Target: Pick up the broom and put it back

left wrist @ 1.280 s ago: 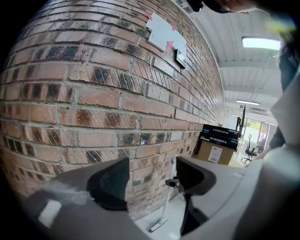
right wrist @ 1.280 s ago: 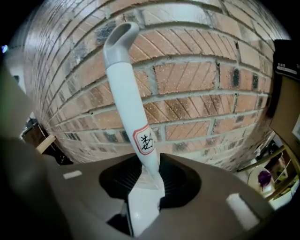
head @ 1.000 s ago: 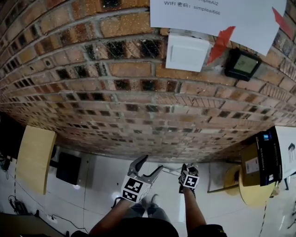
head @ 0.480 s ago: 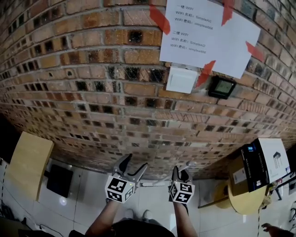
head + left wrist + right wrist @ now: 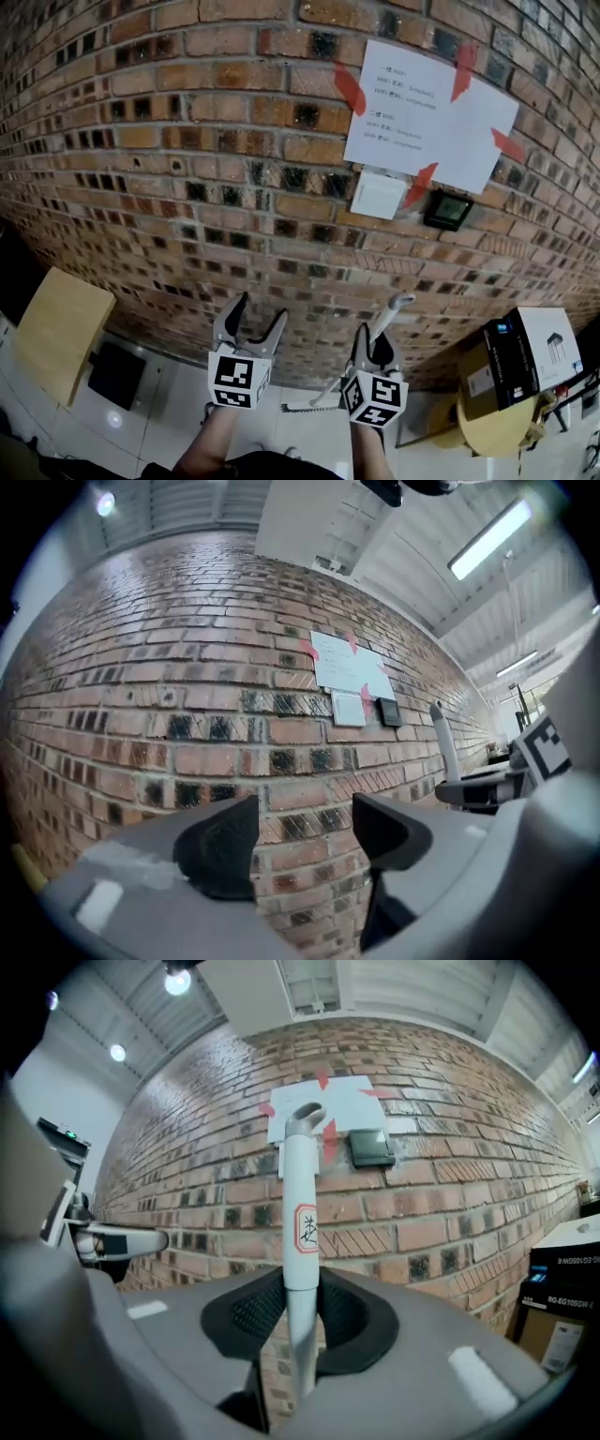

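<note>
Broom handle (image 5: 300,1232) is standing upright between the right gripper (image 5: 300,1314) fingers (image 5: 246,1312).
Both are pinching its shaft; the left gripper (image 5: 304,829) is holding its fingers spread.

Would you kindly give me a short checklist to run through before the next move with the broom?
1. Grip: ok. The right gripper has its fingers shut on the grey tubular broom handle, which stands upright.
2. Spare hand: ok. The left gripper is open, with nothing between its fingers.
3. Clearance to the red brick wall: cannot tell. The handle's hooked top shows in front of it, but the gap cannot be judged.
4. Broom head off the white tiled floor: cannot tell. The head is out of view.
5. Storage spot: cannot tell. No hook or holder shows on the wall.
</note>
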A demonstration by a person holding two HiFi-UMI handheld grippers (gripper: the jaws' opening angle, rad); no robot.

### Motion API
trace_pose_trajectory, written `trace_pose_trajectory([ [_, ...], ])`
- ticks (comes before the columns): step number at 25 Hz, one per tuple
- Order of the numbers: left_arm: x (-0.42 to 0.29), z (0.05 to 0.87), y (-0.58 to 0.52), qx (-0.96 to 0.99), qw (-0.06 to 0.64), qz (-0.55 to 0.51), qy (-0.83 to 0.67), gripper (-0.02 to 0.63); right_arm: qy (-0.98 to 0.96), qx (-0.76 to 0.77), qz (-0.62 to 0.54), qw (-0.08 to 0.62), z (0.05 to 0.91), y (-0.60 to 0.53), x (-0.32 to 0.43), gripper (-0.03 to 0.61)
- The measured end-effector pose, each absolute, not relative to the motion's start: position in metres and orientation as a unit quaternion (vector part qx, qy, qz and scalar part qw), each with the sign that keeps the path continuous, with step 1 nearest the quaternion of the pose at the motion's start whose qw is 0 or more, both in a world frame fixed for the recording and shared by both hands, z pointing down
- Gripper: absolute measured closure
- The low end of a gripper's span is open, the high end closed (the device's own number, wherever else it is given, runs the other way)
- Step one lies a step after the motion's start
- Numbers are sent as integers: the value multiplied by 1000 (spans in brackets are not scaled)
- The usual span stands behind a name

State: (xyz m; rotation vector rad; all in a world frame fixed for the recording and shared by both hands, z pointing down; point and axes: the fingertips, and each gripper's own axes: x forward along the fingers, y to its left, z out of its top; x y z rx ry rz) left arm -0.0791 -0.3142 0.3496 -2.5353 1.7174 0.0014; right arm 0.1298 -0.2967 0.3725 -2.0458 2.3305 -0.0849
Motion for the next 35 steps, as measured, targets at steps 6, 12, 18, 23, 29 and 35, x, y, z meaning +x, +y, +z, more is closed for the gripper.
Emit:
trace_pose_trajectory([
  [6,-86,324,-304,-828,55,28,558,299,749,-661,14,52,321,-285,119,479],
  [12,-93,318,-300,-823,73,25,563,299,745,-664,4,59,319,-284,119,479],
  [18,-99,317,-297,-819,83,19,567,301,746,-663,-1,55,323,-285,115,479],
  [23,-98,320,-295,-822,79,19,564,301,760,-647,-7,62,328,-286,109,479],
  [29,-88,322,-295,-831,76,16,550,301,759,-648,-8,67,329,-281,112,479],
  [35,-61,325,-298,-850,70,18,522,301,749,-659,-7,65,332,-271,130,479],
])
